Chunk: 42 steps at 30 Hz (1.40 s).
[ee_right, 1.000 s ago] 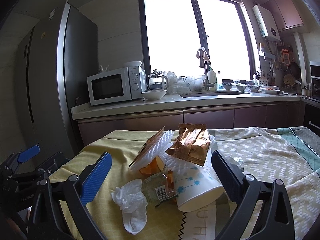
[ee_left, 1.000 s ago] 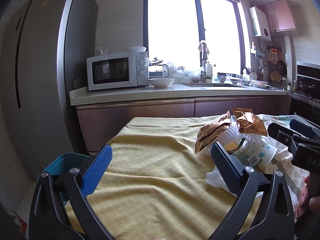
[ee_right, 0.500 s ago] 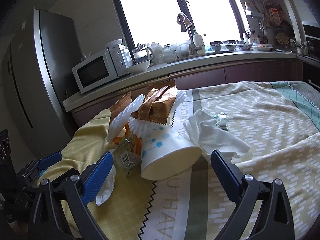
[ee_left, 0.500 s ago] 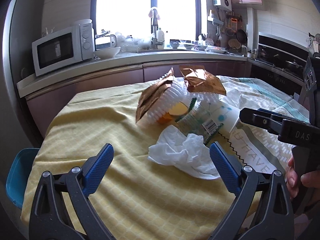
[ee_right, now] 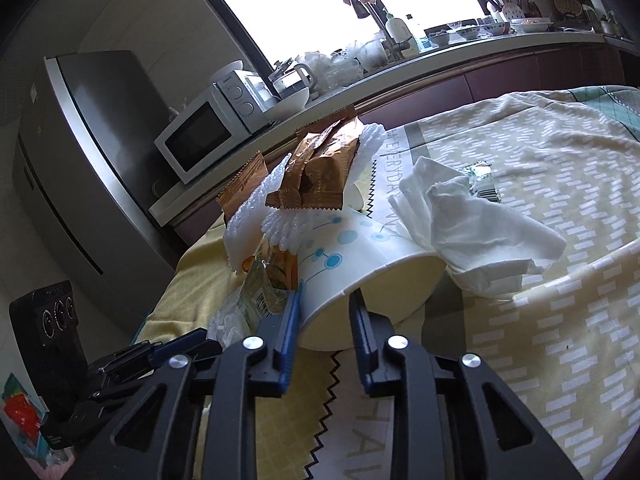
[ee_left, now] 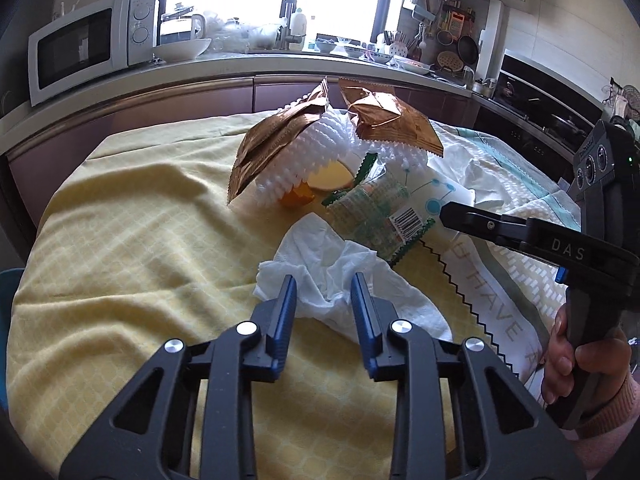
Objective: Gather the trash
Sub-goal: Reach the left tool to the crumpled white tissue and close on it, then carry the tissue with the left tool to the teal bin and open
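Observation:
A heap of trash lies on the yellow tablecloth (ee_left: 140, 240): two brown snack wrappers (ee_left: 276, 144), white foam netting (ee_left: 316, 152), a clear barcoded wrapper (ee_left: 384, 216), a paper cup (ee_right: 360, 256) on its side, and two white tissues. My left gripper (ee_left: 324, 292) is closing, and the near crumpled tissue (ee_left: 320, 252) is bunched between its blue pads. My right gripper (ee_right: 324, 312) is closing on the cup's rim, one finger outside the wall and one inside the mouth. It also shows in the left wrist view as the right gripper (ee_left: 452, 212), held by a hand (ee_left: 580, 364).
A second tissue (ee_right: 472, 216) rests beside the cup's mouth, with a small foil scrap (ee_right: 480, 176) behind it. A counter with a microwave (ee_left: 80, 44) and dishes runs behind the table. A grey fridge (ee_right: 80, 160) stands at the left. A blue stool (ee_left: 6, 284) sits by the table's left edge.
Both grippers tipped down and moved in on the heap. Their jaws went from wide open to narrow, the left around the tissue and the right around the cup's rim.

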### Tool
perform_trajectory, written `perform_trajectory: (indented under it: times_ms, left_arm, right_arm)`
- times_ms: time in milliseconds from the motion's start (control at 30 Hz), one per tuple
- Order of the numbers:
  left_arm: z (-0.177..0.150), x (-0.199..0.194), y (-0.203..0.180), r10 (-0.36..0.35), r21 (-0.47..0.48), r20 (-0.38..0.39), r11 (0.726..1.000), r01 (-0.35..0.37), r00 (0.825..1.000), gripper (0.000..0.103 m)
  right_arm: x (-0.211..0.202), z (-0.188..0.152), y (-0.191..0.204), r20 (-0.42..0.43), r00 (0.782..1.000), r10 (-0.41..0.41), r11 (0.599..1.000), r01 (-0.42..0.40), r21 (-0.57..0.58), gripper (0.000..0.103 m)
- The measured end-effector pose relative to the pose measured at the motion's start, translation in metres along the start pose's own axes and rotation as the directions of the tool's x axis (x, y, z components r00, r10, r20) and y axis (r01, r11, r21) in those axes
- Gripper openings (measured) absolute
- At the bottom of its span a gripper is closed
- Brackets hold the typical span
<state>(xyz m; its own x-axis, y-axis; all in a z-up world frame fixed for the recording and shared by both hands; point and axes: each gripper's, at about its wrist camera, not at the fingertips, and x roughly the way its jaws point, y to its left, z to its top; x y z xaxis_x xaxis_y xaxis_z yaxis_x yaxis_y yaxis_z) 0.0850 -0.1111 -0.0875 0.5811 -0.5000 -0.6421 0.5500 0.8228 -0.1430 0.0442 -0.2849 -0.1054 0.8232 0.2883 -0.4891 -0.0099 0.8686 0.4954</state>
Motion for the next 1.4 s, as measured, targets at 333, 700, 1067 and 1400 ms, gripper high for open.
perform_trajectory:
  times_ms: [333, 700, 1067, 1400]
  left_arm:
    - [0.000, -0.024, 0.008, -0.011, -0.016, 0.028, 1.000, 0.012, 1.000, 0.002]
    - [-0.004, -0.069, 0.020, 0.008, -0.038, 0.109, 0.999, -0.004, 0.994, 0.001]
    - [-0.010, -0.123, 0.055, 0.096, -0.094, 0.189, 0.992, -0.079, 0.977, 0.001]
    - [-0.020, -0.176, 0.113, 0.249, -0.202, 0.231, 0.958, -0.204, 0.941, 0.001]
  right_arm:
    - [-0.033, 0.005, 0.008, 0.040, 0.999, 0.002, 0.998, 0.001, -0.059, 0.005]
    - [-0.067, 0.004, 0.032, 0.103, 0.994, 0.032, 0.989, -0.017, -0.149, 0.005]
    - [-0.058, 0.003, 0.068, 0.070, 0.984, 0.164, 0.969, -0.147, -0.197, 0.005]
    - [-0.018, 0.005, 0.124, -0.048, 0.953, 0.301, 0.917, -0.303, -0.261, 0.005]
